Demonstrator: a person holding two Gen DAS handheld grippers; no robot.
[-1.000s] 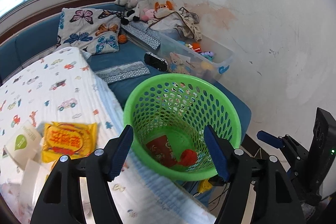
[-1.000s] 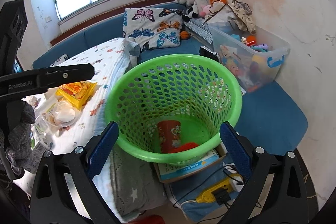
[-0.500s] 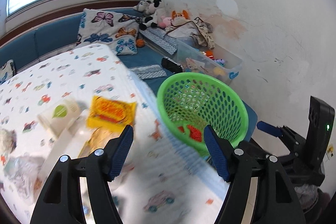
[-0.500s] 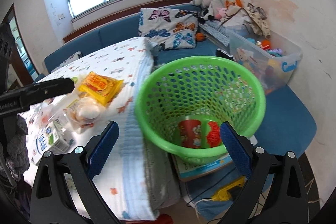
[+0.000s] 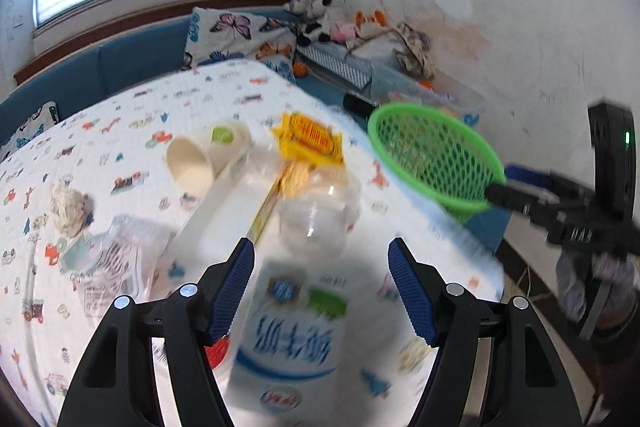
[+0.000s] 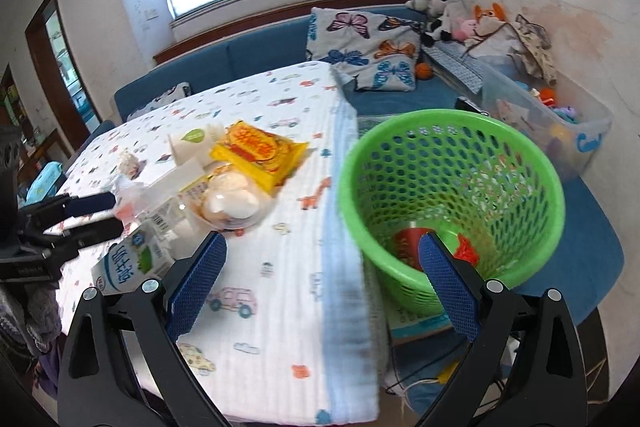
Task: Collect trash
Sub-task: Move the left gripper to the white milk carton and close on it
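Observation:
On the car-print tablecloth lies a heap of trash: a white and blue milk carton, a clear plastic cup, a yellow snack packet, a paper cup, a crumpled tissue and a clear wrapper. My left gripper hangs open just above the milk carton, holding nothing. The green mesh basket stands off the table's right edge with a red cup inside. My right gripper is open and empty, straddling the table edge and the basket's near rim.
A blue sofa with a butterfly pillow runs behind the table. Soft toys and a clear toy bin line the wall on the right. Cables and a book lie on the floor under the basket.
My left gripper has swung left, from over the basket to over the trash heap on the table. The right gripper has also shifted left, so the basket now sits to its right.

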